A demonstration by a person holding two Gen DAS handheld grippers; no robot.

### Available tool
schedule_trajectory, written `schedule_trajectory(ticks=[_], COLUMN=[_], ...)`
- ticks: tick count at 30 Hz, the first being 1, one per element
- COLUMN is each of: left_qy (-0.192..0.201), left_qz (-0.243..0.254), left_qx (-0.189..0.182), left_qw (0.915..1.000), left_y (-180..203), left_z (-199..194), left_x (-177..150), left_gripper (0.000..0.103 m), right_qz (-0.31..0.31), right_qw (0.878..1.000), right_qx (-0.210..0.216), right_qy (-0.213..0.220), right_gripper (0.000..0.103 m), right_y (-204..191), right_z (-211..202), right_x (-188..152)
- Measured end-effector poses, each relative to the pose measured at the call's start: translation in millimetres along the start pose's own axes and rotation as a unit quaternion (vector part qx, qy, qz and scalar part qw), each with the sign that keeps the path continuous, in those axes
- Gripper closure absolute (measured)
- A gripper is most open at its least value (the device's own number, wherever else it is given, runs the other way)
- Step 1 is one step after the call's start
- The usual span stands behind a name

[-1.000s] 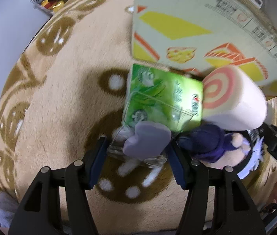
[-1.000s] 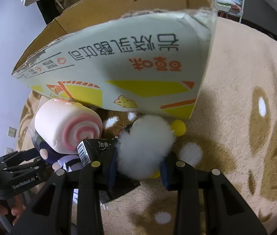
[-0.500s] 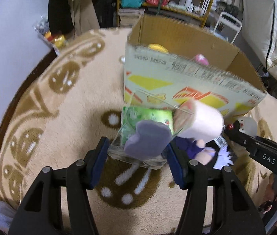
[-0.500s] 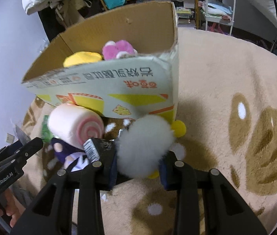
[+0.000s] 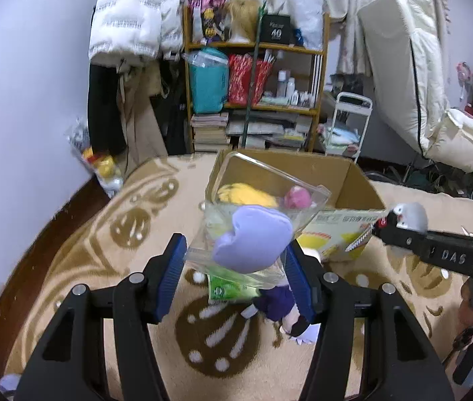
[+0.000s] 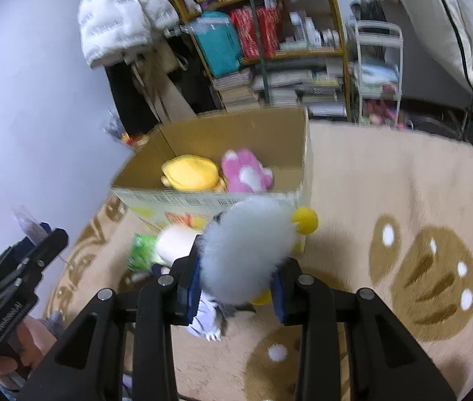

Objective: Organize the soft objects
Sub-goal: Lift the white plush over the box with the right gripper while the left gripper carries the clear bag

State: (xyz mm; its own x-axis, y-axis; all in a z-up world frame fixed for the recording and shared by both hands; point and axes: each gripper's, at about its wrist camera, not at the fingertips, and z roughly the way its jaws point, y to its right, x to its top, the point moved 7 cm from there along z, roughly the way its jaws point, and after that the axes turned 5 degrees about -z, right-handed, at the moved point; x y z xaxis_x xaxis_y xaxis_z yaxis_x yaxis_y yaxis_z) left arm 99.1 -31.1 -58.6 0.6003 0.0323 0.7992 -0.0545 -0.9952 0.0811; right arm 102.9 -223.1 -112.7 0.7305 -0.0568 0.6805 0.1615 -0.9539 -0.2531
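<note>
Both hands have come up off the rug since a second ago, and now the open top of the cardboard box (image 6: 236,140) is in plain sight where before there was only its printed side. The left gripper (image 5: 234,270) is clamped on a clear plastic pack (image 5: 263,207) with a lilac plush (image 5: 253,239) inside it, pads pressing its two sides, jaws only partly closed because the pack is wide. It's held up in front of the box's near wall, not over the opening yet. The right gripper (image 6: 236,287) has squeezed as tight as it goes on a fluffy white toy (image 6: 244,247) with a yellow ball (image 6: 305,220) at its side, also just short of the box.

Inside already: a yellow plush (image 6: 191,175) and a pink plush (image 6: 246,173), side by side on the floor of the box. So two are in and two are on their way, I'd say. Left on the rug (image 6: 386,200) by the box: a pink-swirl roll (image 6: 176,242), a green packet (image 6: 141,249) and a dark purple doll (image 5: 276,302). Roughly halfway, by my reckoning.
</note>
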Motion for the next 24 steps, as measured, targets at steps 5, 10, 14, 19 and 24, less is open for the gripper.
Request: schedule_trajectory(ticks=[5, 10, 14, 19, 24], left_qy=[0.031, 0.063, 0.086, 0.119, 0.132], left_qz=[0.001, 0.003, 0.02, 0.04, 0.041], left_qx=[-0.008, -0.025, -0.03, -0.028, -0.033], left_qw=[0.9995, 0.9977, 0.9956, 0.9916, 0.9899], left_y=[3.5, 9.3, 20.6, 30.9, 32.4], left_z=[-11.6, -14.8, -16.5, -19.4, -14.4], left_x=[18.0, 31.3, 46.9, 69.8, 90.1], left_gripper=[0.046, 0.046, 0.046, 0.046, 0.046], right_qz=[-0.019, -0.041, -0.053, -0.058, -0.074], right_qw=[0.998, 0.996, 0.993, 0.989, 0.986], right_qx=[0.002, 0.001, -0.011, -0.032, -0.043], right_qy=[0.051, 0.081, 0.1, 0.133, 0.146], right_gripper=[0.067, 0.067, 0.067, 0.067, 0.067], right_y=[-9.0, -15.1, -19.9, -23.3, -25.1], right_z=[-20.6, -31.6, -36.9, -45.3, -40.0], right_x=[25.3, 45.7, 56.7, 69.4, 85.2])
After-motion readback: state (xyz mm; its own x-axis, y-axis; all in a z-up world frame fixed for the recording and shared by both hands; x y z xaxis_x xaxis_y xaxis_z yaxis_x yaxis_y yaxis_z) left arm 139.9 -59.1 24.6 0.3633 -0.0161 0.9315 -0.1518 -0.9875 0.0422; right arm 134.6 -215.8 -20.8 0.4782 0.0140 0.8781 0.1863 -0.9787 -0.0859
